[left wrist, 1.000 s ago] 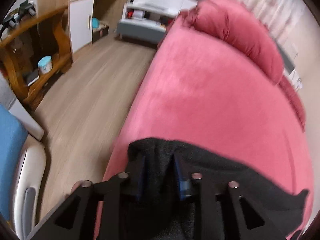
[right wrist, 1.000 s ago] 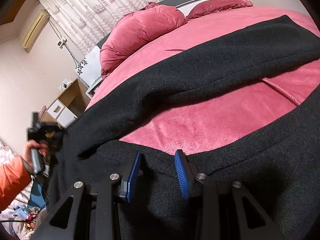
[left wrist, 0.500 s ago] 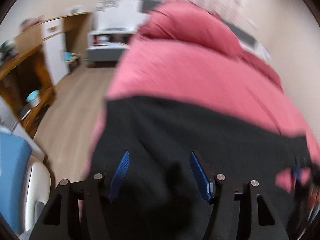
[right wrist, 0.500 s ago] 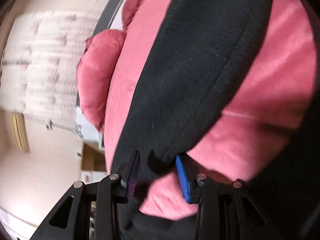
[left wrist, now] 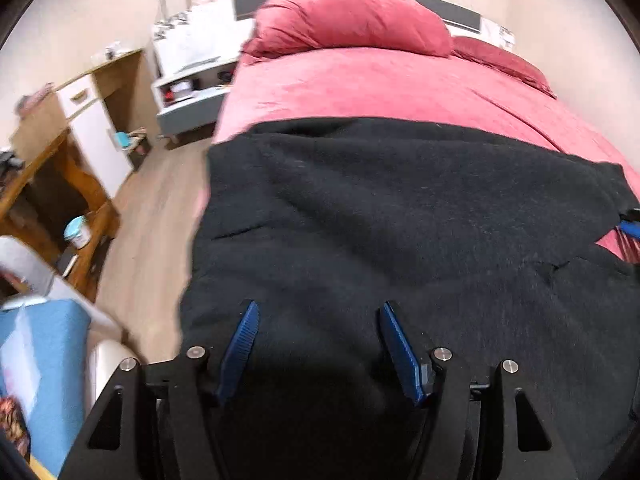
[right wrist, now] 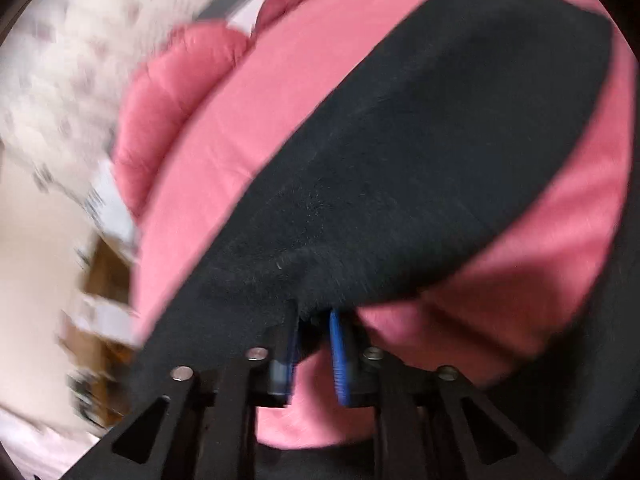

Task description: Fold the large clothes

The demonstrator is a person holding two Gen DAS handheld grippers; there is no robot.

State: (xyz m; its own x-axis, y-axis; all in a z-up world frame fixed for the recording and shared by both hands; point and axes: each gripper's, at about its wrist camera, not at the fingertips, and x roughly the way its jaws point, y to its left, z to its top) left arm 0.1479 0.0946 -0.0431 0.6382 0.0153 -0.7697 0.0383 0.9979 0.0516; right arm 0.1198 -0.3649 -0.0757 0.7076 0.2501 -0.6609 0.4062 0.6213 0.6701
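Note:
A large black woolly garment (left wrist: 400,220) lies spread across the pink bed (left wrist: 380,84). My left gripper (left wrist: 316,316) is open and empty, its blue pads wide apart just above the black cloth. In the right wrist view my right gripper (right wrist: 314,320) is shut on an edge of the black garment (right wrist: 400,168), which stretches away from the jaws over the pink cover (right wrist: 280,80). The right gripper's blue tip (left wrist: 630,228) shows at the far right of the left wrist view.
A big pink pillow (left wrist: 348,16) lies at the head of the bed. The wooden floor (left wrist: 144,216) runs along the bed's left side. A wooden desk (left wrist: 48,184), a white cabinet (left wrist: 92,120) and a grey-white nightstand (left wrist: 192,80) stand left.
My left gripper has let go of the black garment, opened wide and swung over the spread cloth. My right gripper has closed on the garment's edge and turned.

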